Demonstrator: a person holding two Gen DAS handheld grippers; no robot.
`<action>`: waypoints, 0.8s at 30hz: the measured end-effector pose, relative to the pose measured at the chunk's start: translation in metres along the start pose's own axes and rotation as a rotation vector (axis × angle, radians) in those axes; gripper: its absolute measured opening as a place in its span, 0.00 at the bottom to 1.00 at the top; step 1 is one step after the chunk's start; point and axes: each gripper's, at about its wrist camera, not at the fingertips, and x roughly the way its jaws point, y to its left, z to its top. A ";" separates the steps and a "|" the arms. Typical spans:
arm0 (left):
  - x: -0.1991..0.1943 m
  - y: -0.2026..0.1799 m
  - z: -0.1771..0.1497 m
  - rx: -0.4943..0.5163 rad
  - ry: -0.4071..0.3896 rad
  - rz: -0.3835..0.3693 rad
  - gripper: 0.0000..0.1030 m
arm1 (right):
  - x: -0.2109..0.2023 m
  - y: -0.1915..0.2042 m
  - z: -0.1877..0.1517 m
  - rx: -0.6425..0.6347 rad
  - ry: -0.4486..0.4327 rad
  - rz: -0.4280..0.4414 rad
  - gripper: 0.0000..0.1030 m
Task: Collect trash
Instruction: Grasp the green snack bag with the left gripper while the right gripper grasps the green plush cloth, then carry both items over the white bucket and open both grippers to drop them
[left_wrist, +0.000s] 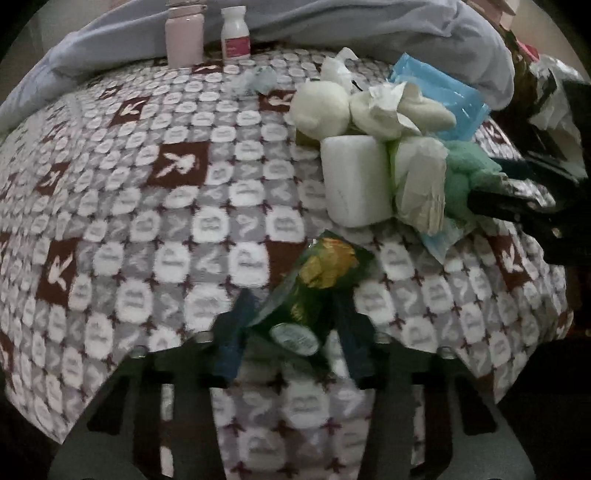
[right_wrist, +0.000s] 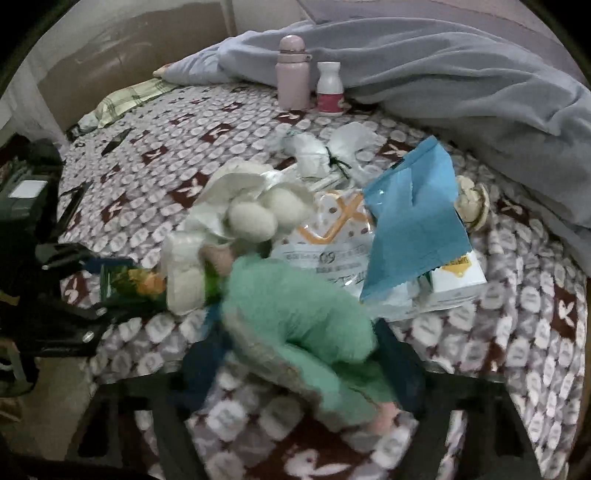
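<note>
The left gripper (left_wrist: 295, 325) pinches a crinkly green snack wrapper (left_wrist: 314, 288) at 6 o'clock. The right gripper (right_wrist: 295, 354) squeezes a fuzzy green sock (right_wrist: 295, 317) above the soft bunny-print blanket (right_wrist: 517, 332).

In the left wrist view, a heap of wrappers and tissue (left_wrist: 384, 147) lies on the bed (left_wrist: 147, 221) at right of centre, with a snack packet (left_wrist: 314, 291) just below it at lower centre, between the left tongs (left_wrist: 291, 339). Two bottles (left_wrist: 184, 33) stand side by side at the top, before a rumpled blanket (left_wrist: 369, 22). The right tongs (left_wrist: 517, 203) enter from the right edge, at the heap.
</note>
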 end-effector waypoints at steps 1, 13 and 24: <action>-0.003 0.001 0.001 -0.008 -0.005 -0.007 0.24 | -0.005 0.004 -0.002 -0.010 -0.012 0.001 0.57; -0.059 -0.024 0.006 -0.014 -0.099 -0.107 0.10 | -0.098 -0.027 -0.048 0.167 -0.144 -0.016 0.53; -0.081 -0.134 0.028 0.162 -0.134 -0.218 0.10 | -0.163 -0.086 -0.116 0.344 -0.193 -0.167 0.53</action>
